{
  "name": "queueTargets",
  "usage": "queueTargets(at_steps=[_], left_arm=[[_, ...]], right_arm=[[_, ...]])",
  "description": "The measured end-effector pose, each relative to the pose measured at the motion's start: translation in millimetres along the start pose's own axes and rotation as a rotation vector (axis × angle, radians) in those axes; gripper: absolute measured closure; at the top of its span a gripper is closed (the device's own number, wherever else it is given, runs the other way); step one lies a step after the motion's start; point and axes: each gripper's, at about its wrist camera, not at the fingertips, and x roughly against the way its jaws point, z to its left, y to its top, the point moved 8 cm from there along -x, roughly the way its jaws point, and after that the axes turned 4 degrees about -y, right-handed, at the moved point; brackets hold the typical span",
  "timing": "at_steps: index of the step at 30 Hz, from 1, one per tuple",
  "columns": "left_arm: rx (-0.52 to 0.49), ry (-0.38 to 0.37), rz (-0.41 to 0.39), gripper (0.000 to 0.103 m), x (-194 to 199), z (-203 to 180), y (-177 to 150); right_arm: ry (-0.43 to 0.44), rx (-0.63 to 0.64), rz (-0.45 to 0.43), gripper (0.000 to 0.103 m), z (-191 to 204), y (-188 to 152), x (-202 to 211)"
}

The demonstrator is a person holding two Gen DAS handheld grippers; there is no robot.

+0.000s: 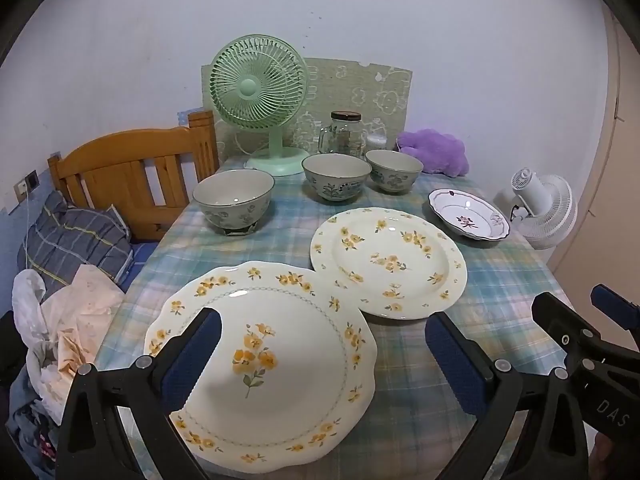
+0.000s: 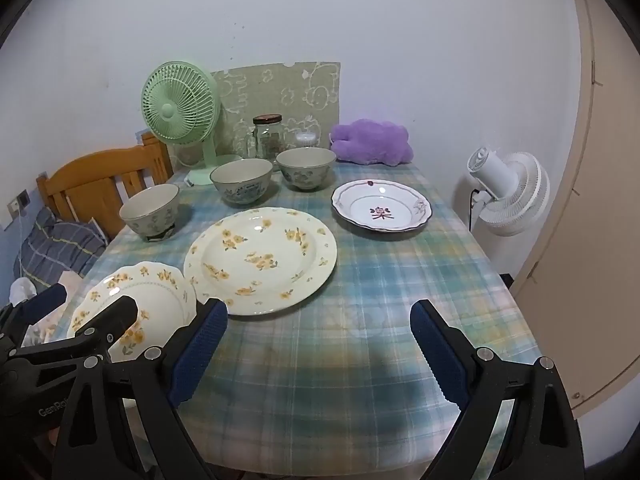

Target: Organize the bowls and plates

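Basically nothing sorted yet: three plates and three bowls lie apart on the plaid worktop. Scalloped plate sits at the near left edge, right under the left claw, whose jaws stand wide with nothing between the pads; its left finger hangs over the rim, contact unclear. Round plate lies just beyond, ahead-left of the right claw, also wide and empty over bare cloth. So left claw is nearer the scalloped plate, right claw nearer the round one; my guess is one of these gets stacked first. Small plate is far right, well apart. Bowls stand in a back row: bowl left, bowl mid, bowl right.

Writing: a red character on the small plate, "DAS" on the right claw body, "GenRo…" cut off on the left claw body.
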Motion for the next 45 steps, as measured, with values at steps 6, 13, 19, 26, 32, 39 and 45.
queueTargets(at_steps=[6,13,19,26,32,39,45], left_arm=[[-0.013,-0.01,-0.006,0.001,0,-6,3],[-0.026,-0.012,-0.012,0.001,1,-12,3],[-0.027,-0.01,-0.013,0.001,1,-13,3],[-0.026,-0.007,-0.015,0.001,2,-12,4],[-0.027,-0.006,-0.018,0.001,2,-12,4],[-0.026,-0.005,-0.019,0.001,2,-12,3],[-0.026,-0.001,-0.023,0.001,4,-15,3]], right_arm=[[-0.02,-0.011,0.001,0.008,-8,-1,0],[-0.033,-0.022,-0.004,0.008,-16,-2,0],[-0.033,-0.025,-0.009,0.008,-17,-2,1],[-0.029,-0.02,-0.012,0.008,-17,-2,2],[-0.03,-0.021,-0.012,0.008,-17,-2,2],[-0.029,-0.02,-0.013,0.008,-18,-2,2],[-0.028,-0.021,-0.013,0.008,-18,-2,2]])
